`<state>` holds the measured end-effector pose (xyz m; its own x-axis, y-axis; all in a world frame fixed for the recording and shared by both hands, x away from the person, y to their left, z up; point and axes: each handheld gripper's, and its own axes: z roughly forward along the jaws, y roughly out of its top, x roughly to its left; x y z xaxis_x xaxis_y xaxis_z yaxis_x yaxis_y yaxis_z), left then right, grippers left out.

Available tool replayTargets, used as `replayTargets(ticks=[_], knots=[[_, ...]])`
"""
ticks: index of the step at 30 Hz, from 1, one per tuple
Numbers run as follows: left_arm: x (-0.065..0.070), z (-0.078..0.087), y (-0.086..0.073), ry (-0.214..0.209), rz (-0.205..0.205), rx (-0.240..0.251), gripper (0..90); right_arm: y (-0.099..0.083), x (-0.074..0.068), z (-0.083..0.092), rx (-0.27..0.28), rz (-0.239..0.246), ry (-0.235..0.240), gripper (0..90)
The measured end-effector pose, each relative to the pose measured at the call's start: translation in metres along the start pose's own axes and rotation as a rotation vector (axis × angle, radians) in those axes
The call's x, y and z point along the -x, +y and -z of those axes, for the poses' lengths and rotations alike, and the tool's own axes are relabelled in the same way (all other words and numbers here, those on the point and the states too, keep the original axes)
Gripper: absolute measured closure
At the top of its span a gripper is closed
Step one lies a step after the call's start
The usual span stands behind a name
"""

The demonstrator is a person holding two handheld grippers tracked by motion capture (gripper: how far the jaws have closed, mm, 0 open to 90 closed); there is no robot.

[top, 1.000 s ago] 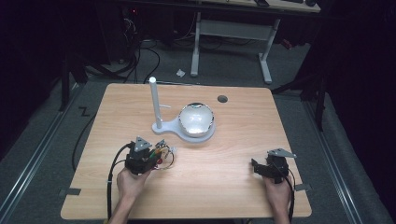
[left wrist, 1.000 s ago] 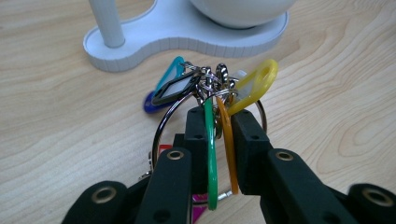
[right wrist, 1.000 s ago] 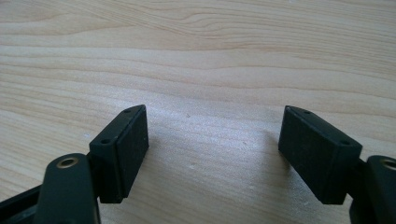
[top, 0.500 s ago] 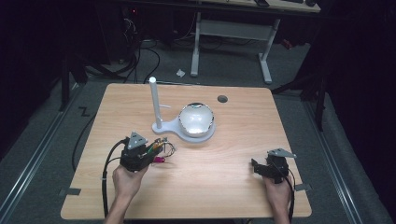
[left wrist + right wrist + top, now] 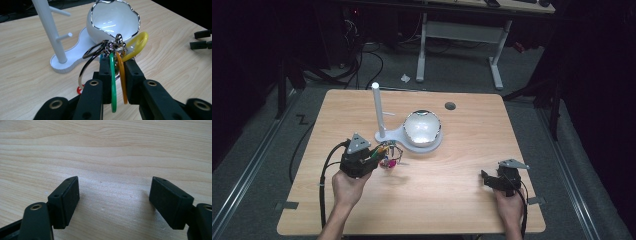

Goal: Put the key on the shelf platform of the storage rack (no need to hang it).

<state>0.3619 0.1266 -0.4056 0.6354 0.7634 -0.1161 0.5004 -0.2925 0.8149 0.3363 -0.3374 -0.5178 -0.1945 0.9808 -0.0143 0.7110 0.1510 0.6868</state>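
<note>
A bunch of keys [image 5: 117, 52] on metal rings, with green, orange and yellow tags, is clamped between the jaws of my left gripper [image 5: 117, 75]. In the high view the left gripper [image 5: 377, 159] holds the key bunch [image 5: 388, 155] just above the table, in front of a white stand [image 5: 379, 112] with an upright peg post. On the stand's base sits a white egg-shaped bowl [image 5: 112, 22] with a silver rim [image 5: 422, 127]. My right gripper [image 5: 113, 197] rests low at the table's front right [image 5: 486, 179], jaws wide apart, nothing between them.
The wooden table [image 5: 462, 165] has a round cable hole [image 5: 450, 105] near its far edge. The post carries short side pegs [image 5: 63, 37]. Beyond the table stand desk legs [image 5: 497, 55] and cables on a dark floor.
My left gripper has lifted and moved forward and right with the key bunch, nearer the stand's base. The right gripper has stayed where it was.
</note>
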Motion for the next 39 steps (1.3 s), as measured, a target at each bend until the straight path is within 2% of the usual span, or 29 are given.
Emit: replayTargets(ticks=[11, 18, 24, 33, 39], knots=[[0.001, 0.006, 0.021, -0.032, -0.038, 0.007, 78.1, 0.0, 0.0, 0.0, 0.0, 0.0, 0.001, 24.5], [0.0, 0.008, 0.036, -0.07, -0.041, 0.016, 78.1, 0.0, 0.0, 0.0, 0.0, 0.0, 0.001, 24.4], [0.001, 0.007, 0.046, -0.094, -0.04, -0.002, 78.1, 0.0, 0.0, 0.0, 0.0, 0.0, 0.001, 24.4], [0.0, 0.012, 0.071, -0.116, -0.056, 0.006, 78.1, 0.0, 0.0, 0.0, -0.001, 0.0, 0.001, 24.4], [0.002, 0.01, 0.09, -0.147, -0.067, 0.025, 78.1, 0.0, 0.0, 0.0, -0.001, 0.001, 0.001, 24.4]])
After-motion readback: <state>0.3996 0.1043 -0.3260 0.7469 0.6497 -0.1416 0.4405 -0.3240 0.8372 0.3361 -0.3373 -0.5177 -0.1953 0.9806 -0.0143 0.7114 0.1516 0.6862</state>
